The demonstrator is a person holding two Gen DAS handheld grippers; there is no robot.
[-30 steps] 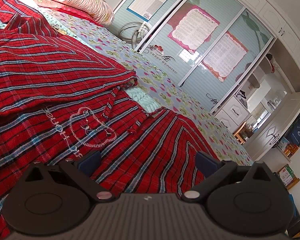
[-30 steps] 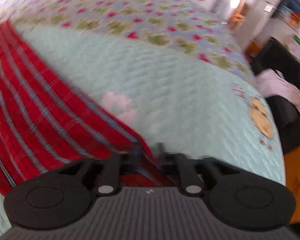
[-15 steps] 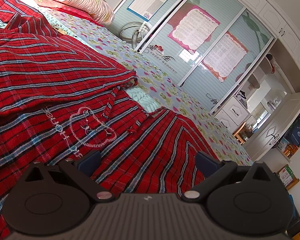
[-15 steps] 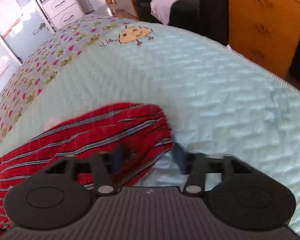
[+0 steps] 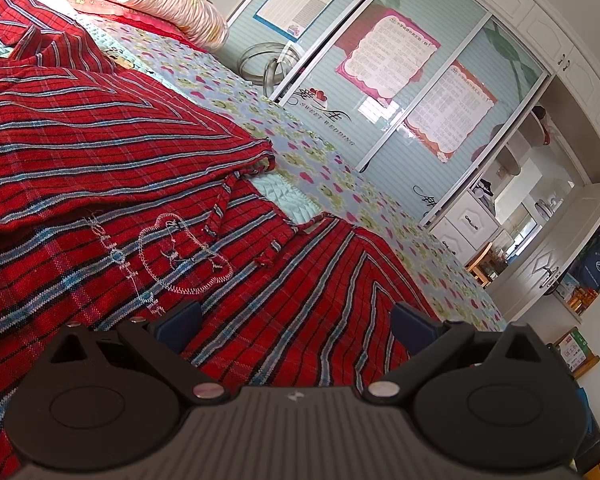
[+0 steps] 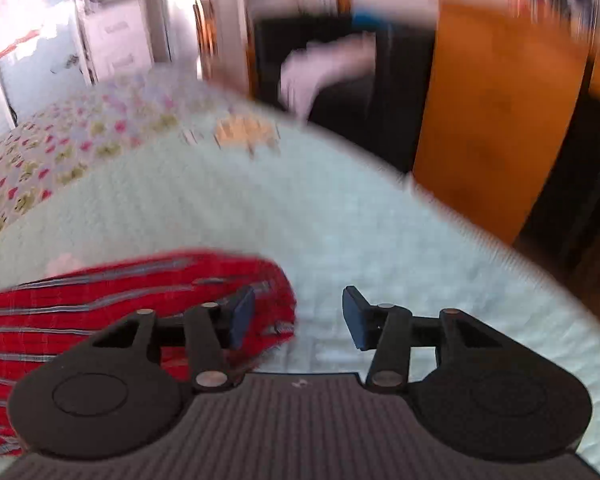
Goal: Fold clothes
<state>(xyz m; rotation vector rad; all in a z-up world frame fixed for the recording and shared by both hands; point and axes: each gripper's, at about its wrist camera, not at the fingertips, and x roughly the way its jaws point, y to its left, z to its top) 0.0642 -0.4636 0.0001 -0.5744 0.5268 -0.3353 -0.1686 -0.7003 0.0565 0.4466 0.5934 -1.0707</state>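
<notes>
The red woven garment with blue and black plaid stripes [image 5: 112,168] lies spread across the bed, one layer folded over another, a white stitched outline on its lower panel and short fabric loops along the fold. Its rounded end [image 6: 148,300] rests on the pale mint quilted bedspread [image 6: 340,224] in the right wrist view. The left gripper [image 5: 296,322] hovers just above the cloth, jaws spread wide with nothing between them. The right gripper [image 6: 298,314] has just been opening its jaws; the left pad sits over the garment's edge, the right over bare quilt, neither pressing the fabric. Beyond lie a floral-printed sheet border [image 5: 328,184], a striped cream pillow [image 5: 172,4], and sliding wardrobe doors with pink-framed posters [image 5: 388,56]. An orange wooden cabinet [image 6: 496,112] and a black chair holding white cloth [image 6: 324,68] stand blurred past the bed's corner.
</notes>
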